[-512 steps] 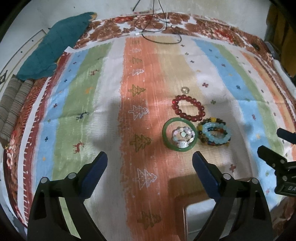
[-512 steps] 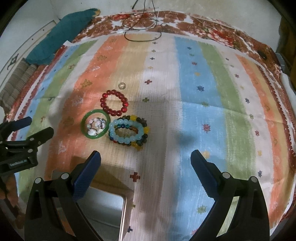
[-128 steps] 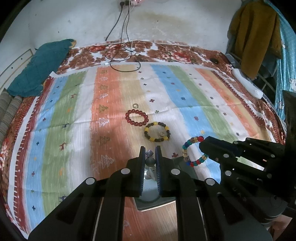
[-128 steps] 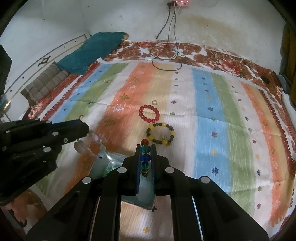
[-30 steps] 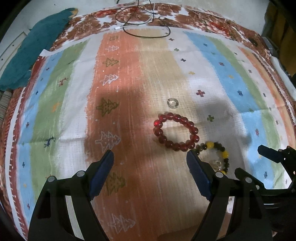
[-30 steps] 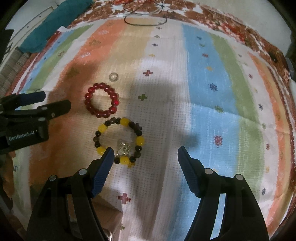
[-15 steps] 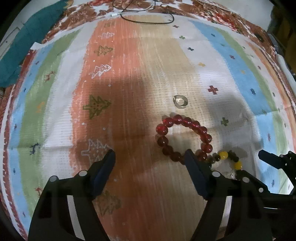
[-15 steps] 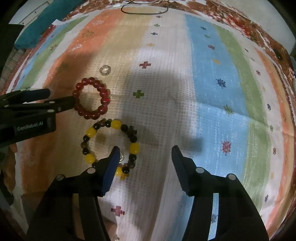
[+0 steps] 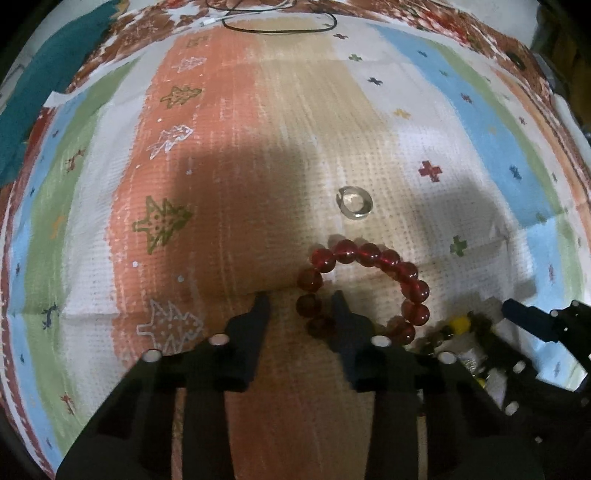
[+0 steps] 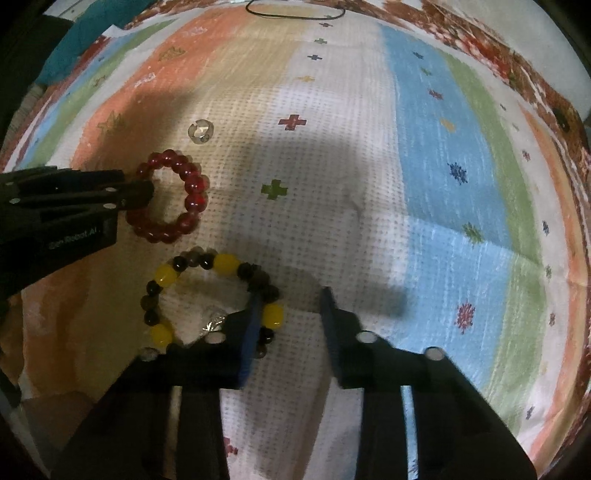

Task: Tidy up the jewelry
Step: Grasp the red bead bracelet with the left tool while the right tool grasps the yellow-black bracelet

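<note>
A red bead bracelet (image 9: pixel 388 260) lies on the striped cloth (image 9: pixel 229 147). My left gripper (image 9: pixel 299 301) points down over its left side. The jaws are closing, with that side's beads between them and gaps on both sides. Beside it lies a yellow-and-dark bead bracelet (image 10: pixel 221 264) with a small silver charm. My right gripper (image 10: pixel 290 301) is closing over its right side: one finger stands inside the loop against the beads, the other outside with a gap. The left gripper (image 10: pixel 136 192) also shows over the red bracelet (image 10: pixel 192 184). A small clear ring (image 9: pixel 354 203) lies just beyond.
The cloth has orange, tan, white, blue and green stripes with small crosses and trees. A black cable (image 9: pixel 277 31) loops at its far edge. A teal cushion (image 9: pixel 37 85) lies at the far left. The right gripper's body (image 9: pixel 535 332) sits close beside the left one.
Both grippers have come down closer to the cloth. Their jaws have narrowed from wide apart to a small gap, the left around the red bracelet's side, the right around the yellow-and-dark one's.
</note>
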Demonstrator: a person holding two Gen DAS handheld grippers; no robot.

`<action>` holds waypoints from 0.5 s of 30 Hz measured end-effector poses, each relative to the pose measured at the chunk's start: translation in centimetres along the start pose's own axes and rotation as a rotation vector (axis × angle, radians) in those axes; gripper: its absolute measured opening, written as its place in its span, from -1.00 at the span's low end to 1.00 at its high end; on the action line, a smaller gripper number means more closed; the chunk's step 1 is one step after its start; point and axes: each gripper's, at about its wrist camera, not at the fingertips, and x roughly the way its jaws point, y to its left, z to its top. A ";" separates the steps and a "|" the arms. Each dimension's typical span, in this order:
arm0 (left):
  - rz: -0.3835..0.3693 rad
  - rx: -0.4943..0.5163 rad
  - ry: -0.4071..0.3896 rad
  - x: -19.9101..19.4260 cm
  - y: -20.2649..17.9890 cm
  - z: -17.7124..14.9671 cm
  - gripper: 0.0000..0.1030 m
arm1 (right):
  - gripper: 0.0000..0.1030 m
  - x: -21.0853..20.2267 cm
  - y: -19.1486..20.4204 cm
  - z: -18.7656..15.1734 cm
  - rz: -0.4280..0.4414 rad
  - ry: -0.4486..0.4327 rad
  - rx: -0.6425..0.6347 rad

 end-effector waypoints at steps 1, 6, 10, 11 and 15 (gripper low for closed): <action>0.000 -0.003 0.002 0.0 0.0 0.0 -0.66 | -0.76 0.1 -0.1 0.1 0.000 -0.003 0.005; -0.013 -0.023 0.009 -0.1 0.5 -0.1 -0.71 | -0.76 -0.2 -0.5 0.5 0.006 -0.036 0.023; -0.009 -0.033 -0.003 -1.0 0.7 -0.5 -0.72 | -0.76 -2.1 -0.9 1.0 -0.003 -0.103 0.029; -0.008 -0.030 -0.007 -1.2 0.7 -0.7 -0.72 | -0.76 -2.6 -1.1 1.2 0.001 -0.114 0.029; -0.035 -0.044 -0.006 -2.1 1.1 -1.2 -0.73 | -0.76 -4.4 -1.0 1.3 0.024 -0.150 0.024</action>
